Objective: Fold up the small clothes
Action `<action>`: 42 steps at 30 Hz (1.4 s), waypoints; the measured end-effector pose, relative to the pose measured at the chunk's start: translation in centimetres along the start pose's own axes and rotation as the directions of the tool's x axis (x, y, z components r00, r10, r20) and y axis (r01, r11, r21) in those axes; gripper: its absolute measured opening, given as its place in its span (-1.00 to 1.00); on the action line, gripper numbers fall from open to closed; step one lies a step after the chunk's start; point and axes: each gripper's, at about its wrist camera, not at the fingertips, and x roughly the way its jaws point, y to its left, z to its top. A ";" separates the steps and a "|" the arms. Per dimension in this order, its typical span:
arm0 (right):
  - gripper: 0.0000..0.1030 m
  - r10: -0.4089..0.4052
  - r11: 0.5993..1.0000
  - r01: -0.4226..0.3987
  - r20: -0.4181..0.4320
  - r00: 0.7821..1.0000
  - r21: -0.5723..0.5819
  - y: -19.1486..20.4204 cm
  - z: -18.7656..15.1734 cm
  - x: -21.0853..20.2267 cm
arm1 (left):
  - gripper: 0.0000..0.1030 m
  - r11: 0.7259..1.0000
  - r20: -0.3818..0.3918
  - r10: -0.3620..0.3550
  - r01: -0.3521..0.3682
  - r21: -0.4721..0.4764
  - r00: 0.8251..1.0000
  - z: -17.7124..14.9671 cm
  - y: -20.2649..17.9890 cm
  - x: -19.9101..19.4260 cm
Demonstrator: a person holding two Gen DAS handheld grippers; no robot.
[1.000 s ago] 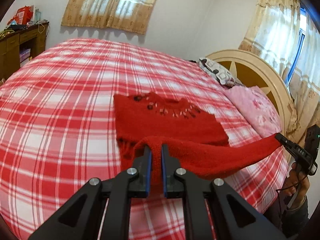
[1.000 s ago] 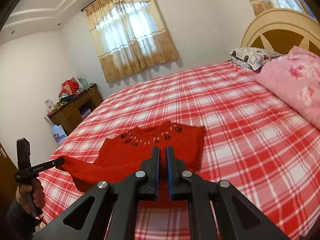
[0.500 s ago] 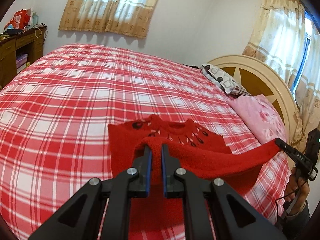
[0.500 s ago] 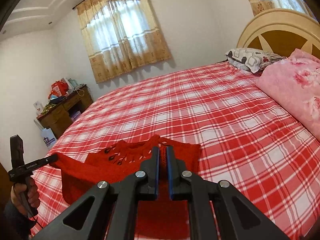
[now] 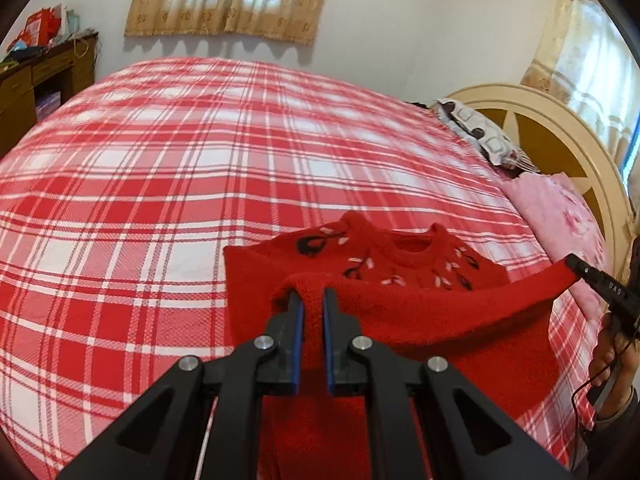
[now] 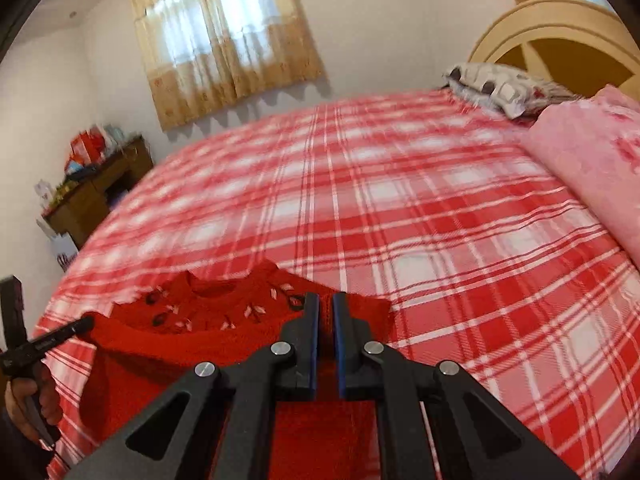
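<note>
The plaid bed [image 5: 200, 184] carries my red sweater [image 5: 400, 256], collar end flat, hem lifted so it can fold over toward the neckline. My left gripper [image 5: 311, 300] and right gripper [image 6: 326, 304] each have their jaws pinched tight on a hem corner, keeping that edge taut between them.

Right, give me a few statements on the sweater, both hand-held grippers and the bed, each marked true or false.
1. The left hand-held gripper is shut on the red sweater. True.
2. The right hand-held gripper hangs open above the sweater. False: it is shut on the sweater's edge.
3. The sweater lies on a plaid bedspread. True.
4. The sweater's collar is hidden under the fold. False: the collar shows.
5. A pink blanket lies near the headboard. True.
</note>
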 end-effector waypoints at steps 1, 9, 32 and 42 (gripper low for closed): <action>-0.87 0.002 1.000 -0.003 -0.038 0.999 -0.015 0.2 -0.1 1.6 | -0.82 1.000 -0.003 0.007 -0.007 -0.003 1.000 0.1 0.2 0.4; 0.26 0.052 0.998 -0.051 -0.027 0.998 0.022 -0.4 -2.3 1.3 | -0.38 0.995 0.009 0.082 -0.082 -0.056 0.997 -0.4 2.3 1.5; 0.26 -0.072 0.988 0.053 -0.133 0.988 -0.144 4.7 -3.3 4.5 | 0.52 0.919 0.071 0.390 -0.392 0.029 0.918 0.8 4.1 2.0; 0.26 -0.054 0.983 0.026 -0.153 0.987 -0.181 3.9 -9.2 -1.1 | 0.74 0.934 0.072 0.353 -0.356 0.028 0.933 -4.6 4.0 -2.1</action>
